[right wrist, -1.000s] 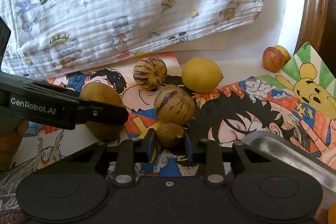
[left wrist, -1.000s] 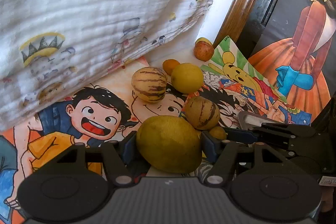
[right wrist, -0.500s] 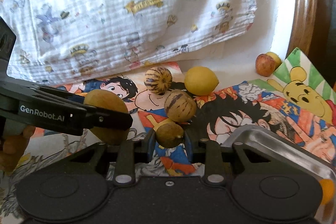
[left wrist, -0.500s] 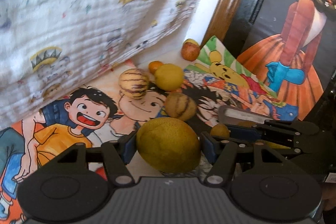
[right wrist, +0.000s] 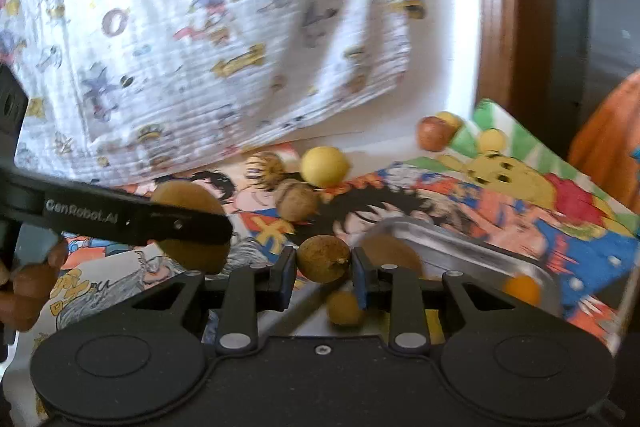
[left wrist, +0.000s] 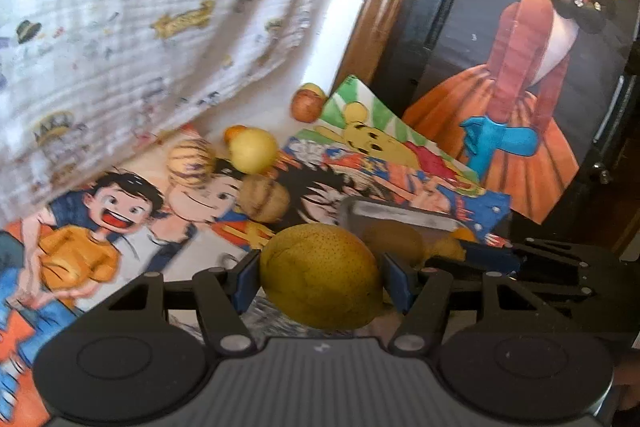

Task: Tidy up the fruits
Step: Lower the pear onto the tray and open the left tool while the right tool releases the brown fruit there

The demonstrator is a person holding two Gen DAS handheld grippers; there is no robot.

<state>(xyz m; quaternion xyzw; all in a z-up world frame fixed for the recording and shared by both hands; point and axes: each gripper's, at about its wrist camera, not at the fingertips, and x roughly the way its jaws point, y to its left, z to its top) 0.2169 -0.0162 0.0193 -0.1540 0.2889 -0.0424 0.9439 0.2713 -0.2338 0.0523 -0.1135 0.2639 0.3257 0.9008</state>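
Note:
My left gripper (left wrist: 320, 279) is shut on a large yellow-green pear (left wrist: 320, 275), held above the cartoon mat. In the right wrist view the same pear (right wrist: 188, 231) shows behind the left gripper's dark finger. My right gripper (right wrist: 323, 263) is shut on a small brown round fruit (right wrist: 323, 258), just left of the metal tray (right wrist: 460, 247). The tray (left wrist: 400, 215) holds a brown fruit (left wrist: 394, 241) and a small orange (right wrist: 520, 287). Another small brown fruit (right wrist: 344, 307) shows below the right gripper's fingers.
On the mat lie a striped melon (left wrist: 191, 163), a second striped melon (left wrist: 264, 202), a lemon (left wrist: 252, 150), a small orange (left wrist: 234, 131) and an apple (left wrist: 306, 105). A printed cloth (left wrist: 120, 27) hangs behind. A hand (right wrist: 28, 283) is at the left edge.
Both grippers have risen and drawn back toward the tray with their fruits still held. The fruits on the mat now sit farther off, and more of the tray shows.

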